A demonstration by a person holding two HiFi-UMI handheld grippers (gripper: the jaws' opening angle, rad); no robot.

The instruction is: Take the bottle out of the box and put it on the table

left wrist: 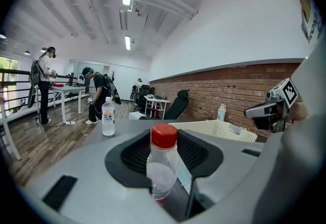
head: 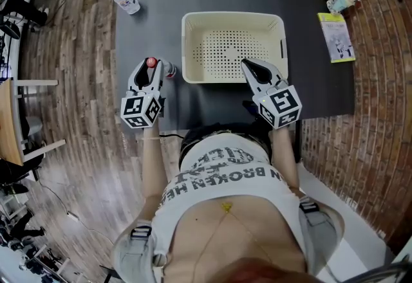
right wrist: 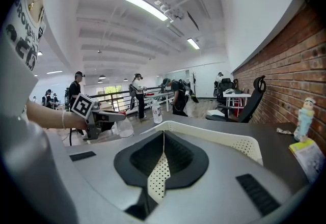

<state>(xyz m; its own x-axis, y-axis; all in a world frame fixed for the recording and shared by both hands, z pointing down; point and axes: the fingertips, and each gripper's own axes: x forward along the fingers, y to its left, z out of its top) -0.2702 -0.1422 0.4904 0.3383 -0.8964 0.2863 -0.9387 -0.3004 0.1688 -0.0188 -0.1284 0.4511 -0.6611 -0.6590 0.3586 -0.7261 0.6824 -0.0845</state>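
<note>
"Bottle (left wrist: 164, 139) placement, then. Where does it stand?"

"It's clear plastic with a red cap, upright in the left claw (head: 154, 71), which is clamped round its body. It sits just left of the cream perforated basket (head: 232, 17), outside it and over the dark counter (head: 309, 85). Whether the base touches the counter I cannot tell."

"So how should the setting-down go?"

"I'd lower it straight, cap up, until the base bears flat. Then part the jaws only a little and draw back along their line, so neither pad drags it over. It's a narrow bottle on a small base, so I judge it easy to tip. Mind the counter's near edge, which is not far off."

"And the right claw (head: 250, 68)?"

"Its jaws are together with nothing held, tips over the basket's front right part. The basket's holes show through the slit between them, and the basket itself looks empty."

"Anything else about?"

"There's a second water bottle (head: 125, 0) at the far left corner. A leaflet (head: 336, 36) and a small figure-shaped container (head: 341, 0) lie at the far right, all well apart from the landing spot. Beyond that — wood-plank floor, a brick wall, strip lights, people at desks."
</note>
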